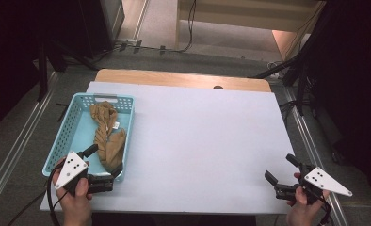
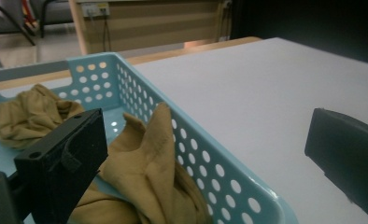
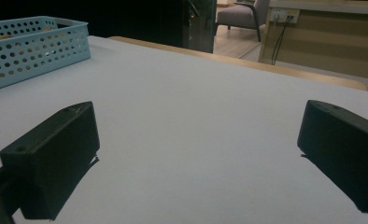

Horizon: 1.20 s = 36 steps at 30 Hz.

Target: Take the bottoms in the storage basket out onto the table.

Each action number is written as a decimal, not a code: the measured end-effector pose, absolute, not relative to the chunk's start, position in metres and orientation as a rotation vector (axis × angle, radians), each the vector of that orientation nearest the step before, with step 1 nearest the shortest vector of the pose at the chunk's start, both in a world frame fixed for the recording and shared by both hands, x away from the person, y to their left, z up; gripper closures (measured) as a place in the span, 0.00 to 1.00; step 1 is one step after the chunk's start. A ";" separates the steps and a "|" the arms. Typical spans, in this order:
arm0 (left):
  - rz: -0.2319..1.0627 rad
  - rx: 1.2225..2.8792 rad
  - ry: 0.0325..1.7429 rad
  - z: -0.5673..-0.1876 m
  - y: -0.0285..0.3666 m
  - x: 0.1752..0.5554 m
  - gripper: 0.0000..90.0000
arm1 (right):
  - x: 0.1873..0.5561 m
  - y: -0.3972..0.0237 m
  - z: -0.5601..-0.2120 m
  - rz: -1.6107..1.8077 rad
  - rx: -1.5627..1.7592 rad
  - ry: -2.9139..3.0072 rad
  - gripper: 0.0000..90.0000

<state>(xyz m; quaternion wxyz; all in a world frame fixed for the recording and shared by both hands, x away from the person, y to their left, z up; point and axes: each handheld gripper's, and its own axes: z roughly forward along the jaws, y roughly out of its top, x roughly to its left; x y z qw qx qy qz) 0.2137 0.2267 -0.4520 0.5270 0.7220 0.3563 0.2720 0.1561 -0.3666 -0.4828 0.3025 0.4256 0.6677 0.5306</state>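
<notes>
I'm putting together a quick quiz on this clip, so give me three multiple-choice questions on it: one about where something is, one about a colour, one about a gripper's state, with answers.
1. Where does the crumpled tan cloth lie?
A. on the bare white table top
B. inside the light blue perforated plastic basket
C. between the jaws of the right gripper

2. What colour is the basket?
A. red
B. black
C. light blue

3. How do the left gripper's jaws stand?
A. wide apart, one inside the basket and one outside its wall
B. shut on the cloth
C. shut with nothing between them

Answers:
1 B, the high view shows the cloth within the basket's walls.
2 C, all three views show its light blue perforated walls.
3 A, the left gripper view shows the basket's wall running between the two spread jaws.
</notes>
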 end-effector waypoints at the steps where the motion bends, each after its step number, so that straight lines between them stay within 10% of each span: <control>1: 0.650 1.726 0.852 -0.452 0.227 0.214 0.00 | 0.156 -0.367 -0.483 1.407 1.128 1.770 0.00; 36: 0.668 1.771 0.810 -0.353 0.229 0.288 0.00 | 0.155 -0.352 -0.473 1.412 1.058 1.820 0.00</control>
